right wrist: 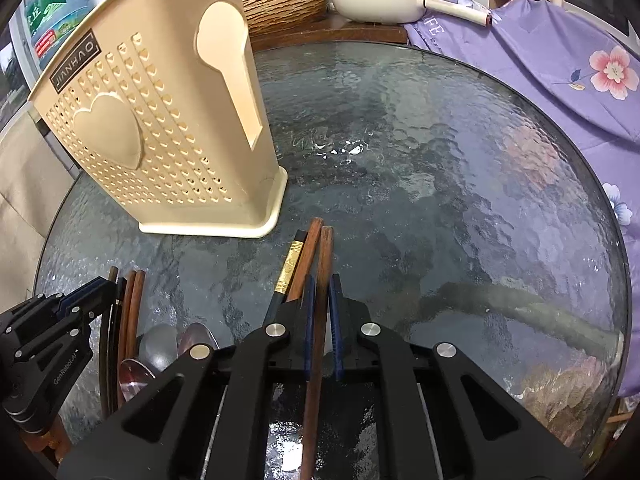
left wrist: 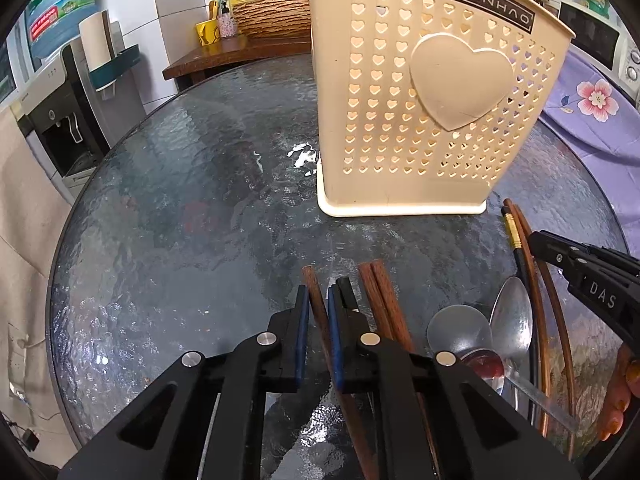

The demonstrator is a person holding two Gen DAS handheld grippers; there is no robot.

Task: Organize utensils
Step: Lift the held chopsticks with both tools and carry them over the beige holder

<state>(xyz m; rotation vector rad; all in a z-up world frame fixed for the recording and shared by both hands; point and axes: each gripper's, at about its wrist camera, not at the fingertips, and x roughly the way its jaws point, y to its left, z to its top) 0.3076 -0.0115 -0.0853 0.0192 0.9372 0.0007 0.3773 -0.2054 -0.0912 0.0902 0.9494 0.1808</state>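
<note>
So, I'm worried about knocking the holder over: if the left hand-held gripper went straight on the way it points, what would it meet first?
Probably the glass tabletop; the cream utensil holder stands just right of that line.

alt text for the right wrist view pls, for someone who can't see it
The right gripper is shut on a brown wooden chopstick lying on a round glass table. A cream utensil holder with heart-shaped holes stands upper left; the left gripper reaches in at lower left over more chopsticks and metal spoons.
</note>
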